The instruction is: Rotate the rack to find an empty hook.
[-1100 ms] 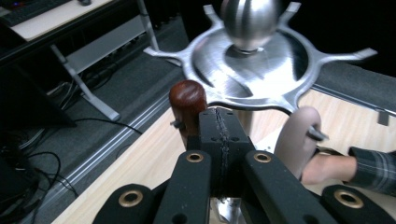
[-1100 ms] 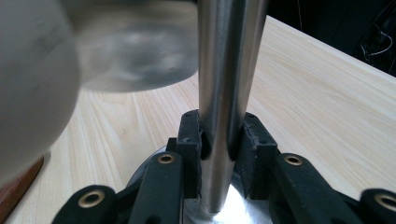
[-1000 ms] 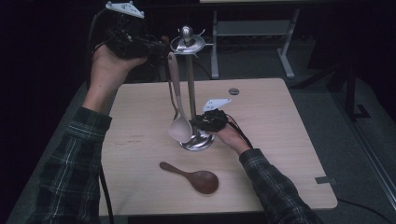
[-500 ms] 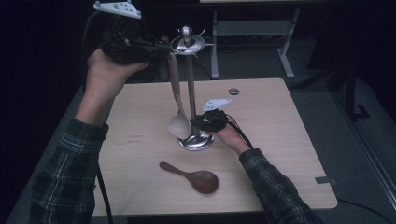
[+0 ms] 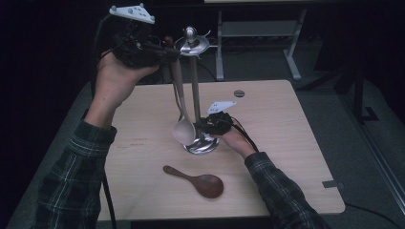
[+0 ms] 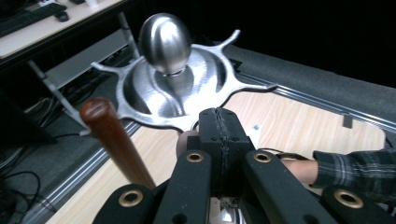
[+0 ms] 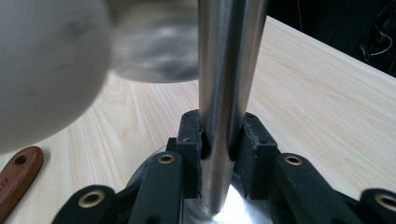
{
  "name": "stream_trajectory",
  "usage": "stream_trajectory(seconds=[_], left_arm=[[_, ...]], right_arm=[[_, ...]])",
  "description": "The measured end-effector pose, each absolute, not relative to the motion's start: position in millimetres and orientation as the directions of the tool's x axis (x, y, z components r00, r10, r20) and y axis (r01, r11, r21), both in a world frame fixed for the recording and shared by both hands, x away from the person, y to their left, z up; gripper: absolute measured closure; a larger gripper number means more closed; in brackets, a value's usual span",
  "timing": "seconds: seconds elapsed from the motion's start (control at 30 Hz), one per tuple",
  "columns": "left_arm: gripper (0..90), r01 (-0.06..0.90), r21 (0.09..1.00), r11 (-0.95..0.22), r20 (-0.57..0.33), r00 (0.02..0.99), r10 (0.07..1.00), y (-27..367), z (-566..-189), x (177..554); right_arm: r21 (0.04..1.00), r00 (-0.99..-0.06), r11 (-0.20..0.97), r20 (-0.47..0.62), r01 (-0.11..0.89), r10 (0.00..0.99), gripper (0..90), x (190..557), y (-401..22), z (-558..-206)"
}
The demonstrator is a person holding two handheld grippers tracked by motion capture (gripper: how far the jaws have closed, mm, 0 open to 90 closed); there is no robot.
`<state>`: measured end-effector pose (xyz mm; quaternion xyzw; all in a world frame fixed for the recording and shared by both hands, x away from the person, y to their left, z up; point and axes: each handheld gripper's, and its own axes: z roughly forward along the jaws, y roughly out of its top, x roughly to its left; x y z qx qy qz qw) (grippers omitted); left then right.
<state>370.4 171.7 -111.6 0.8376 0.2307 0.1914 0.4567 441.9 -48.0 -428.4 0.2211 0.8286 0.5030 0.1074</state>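
Dark wooden rice paddle (image 5: 198, 182) flat on worktop (image 5: 296, 157) nr front edge; small dark disc (image 5: 239, 93) at far edge; grey carpet (image 5: 334, 90) w/ metal frame (image 5: 253, 33) behind.

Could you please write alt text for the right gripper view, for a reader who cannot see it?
The right gripper grips the steel pole of a utensil stand between its two black fingers, just above the stand's round base on a light wooden table. A blurred pale ladle bowl hangs at upper left, and a brown wooden handle lies at lower left.

Right hand-held gripper (image 7: 218, 140) clamped on steel stand pole (image 7: 229, 70) just above its base, pads both sides. Blurry pale ladle bowl (image 7: 42, 70) top left; brown spoon handle (image 7: 16, 179) on desk (image 7: 327, 116) bottom left
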Motion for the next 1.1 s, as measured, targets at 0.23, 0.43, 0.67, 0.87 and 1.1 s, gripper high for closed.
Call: stream_trajectory(seconds=[0.23, 0.43, 0.67, 0.87, 1.1], left_arm=[[90.0, 0.225, 0.855, -0.467, 0.110, 0.801, 0.588, 180.9, -112.4, 377.0], [90.0, 0.230, 0.859, -0.458, 0.114, 0.785, 0.609, 185.1, -113.3, 381.5], [90.0, 0.239, 0.868, -0.436, 0.102, 0.773, 0.626, 188.3, -114.5, 385.8], [90.0, 0.238, 0.871, -0.430, 0.092, 0.781, 0.617, 190.5, -119.2, 379.4], [89.9, 0.243, 0.868, -0.434, 0.070, 0.804, 0.590, 194.9, -135.0, 364.0]], right_arm=[[0.881, -0.879, 0.396, 0.044, 0.258, 0.476, 72.5, 441.8, -47.7, -428.5], [0.882, -0.879, 0.395, 0.043, 0.257, 0.474, 72.4, 441.8, -47.0, -428.7], [0.882, -0.879, 0.395, 0.043, 0.257, 0.475, 72.4, 441.8, -47.1, -428.7], [0.882, -0.880, 0.395, 0.044, 0.256, 0.472, 72.4, 441.9, -47.3, -428.9], [0.882, -0.880, 0.394, 0.047, 0.259, 0.473, 71.5, 441.9, -47.1, -428.5]])
